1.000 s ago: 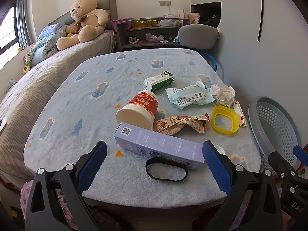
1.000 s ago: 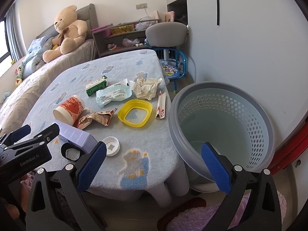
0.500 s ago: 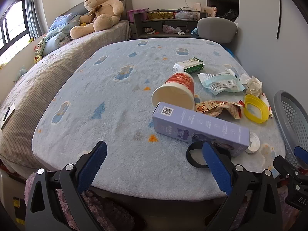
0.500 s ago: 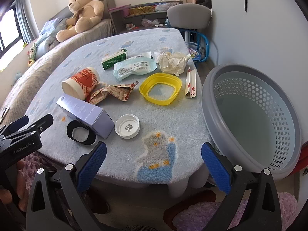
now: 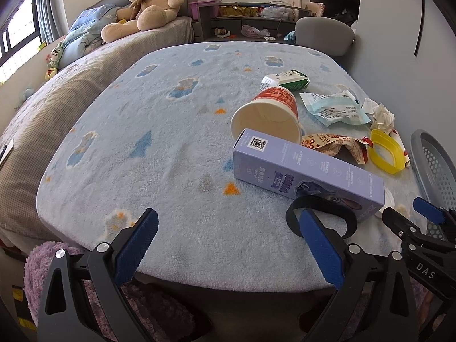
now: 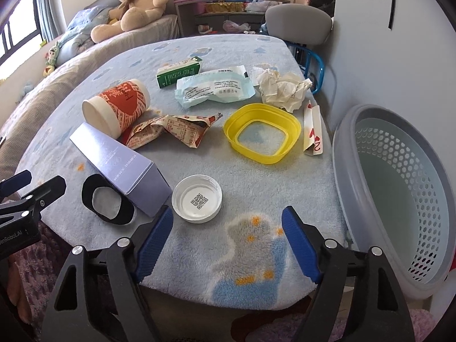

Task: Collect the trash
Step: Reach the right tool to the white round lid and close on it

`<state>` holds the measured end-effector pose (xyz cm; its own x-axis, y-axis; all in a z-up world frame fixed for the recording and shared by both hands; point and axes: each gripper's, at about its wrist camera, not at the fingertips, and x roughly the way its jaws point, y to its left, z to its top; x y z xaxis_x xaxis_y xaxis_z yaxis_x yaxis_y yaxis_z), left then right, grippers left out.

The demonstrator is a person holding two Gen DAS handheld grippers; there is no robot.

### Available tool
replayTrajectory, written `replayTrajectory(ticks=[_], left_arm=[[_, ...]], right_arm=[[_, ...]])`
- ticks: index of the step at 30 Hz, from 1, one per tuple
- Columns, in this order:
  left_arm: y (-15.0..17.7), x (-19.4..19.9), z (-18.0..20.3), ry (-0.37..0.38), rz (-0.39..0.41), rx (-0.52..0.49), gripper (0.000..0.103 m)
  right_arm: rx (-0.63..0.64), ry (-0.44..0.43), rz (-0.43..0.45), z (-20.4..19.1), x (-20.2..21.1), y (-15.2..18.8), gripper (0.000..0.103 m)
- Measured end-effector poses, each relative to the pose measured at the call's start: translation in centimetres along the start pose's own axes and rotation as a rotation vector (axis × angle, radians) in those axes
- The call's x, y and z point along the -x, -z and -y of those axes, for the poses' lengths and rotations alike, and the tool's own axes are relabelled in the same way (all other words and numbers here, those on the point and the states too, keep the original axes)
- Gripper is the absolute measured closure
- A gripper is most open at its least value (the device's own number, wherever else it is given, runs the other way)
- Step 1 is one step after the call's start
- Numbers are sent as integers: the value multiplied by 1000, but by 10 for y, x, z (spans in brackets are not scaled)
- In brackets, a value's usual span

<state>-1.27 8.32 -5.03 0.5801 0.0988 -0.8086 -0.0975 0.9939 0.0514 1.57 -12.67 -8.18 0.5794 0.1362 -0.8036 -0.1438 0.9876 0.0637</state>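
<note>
Both my grippers have dropped closer to the bench [image 6: 199, 45]; right fingers [image 6: 155, 240] wide, nearing the white lid [image 6: 197, 198]; left fingers [image 5: 136, 245] wide, empty; basket [image 6: 399, 188] unfilled.

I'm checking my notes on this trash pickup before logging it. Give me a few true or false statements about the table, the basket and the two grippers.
1. The red paper cup stands upright. False: it lies on its side.
2. The grey basket holds no trash yet. True, as far as its visible inside shows.
3. The right gripper is shut on the white lid. False: it is open and holds nothing.
4. The purple box rests partly on the black ring. True.
5. The left gripper is open. True.
</note>
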Motion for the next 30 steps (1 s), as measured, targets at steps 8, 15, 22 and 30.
replayTrajectory(ticks=[8,15,22,30], left_arm=[[2,-1,2,22,-3,2,8],[6,2,6,48,-5,-12,8],[11,5,15,82,-14,-30,8],[18,7,31,134,-46,-53,8]], right_arm=[[36,-3,-8,-9,-12,-7,36],[92,6,-20,-20,-18,-8,47],[47,-53,-22,-10,-13,-7,64],[-13,-59,3,11,11,9,64]])
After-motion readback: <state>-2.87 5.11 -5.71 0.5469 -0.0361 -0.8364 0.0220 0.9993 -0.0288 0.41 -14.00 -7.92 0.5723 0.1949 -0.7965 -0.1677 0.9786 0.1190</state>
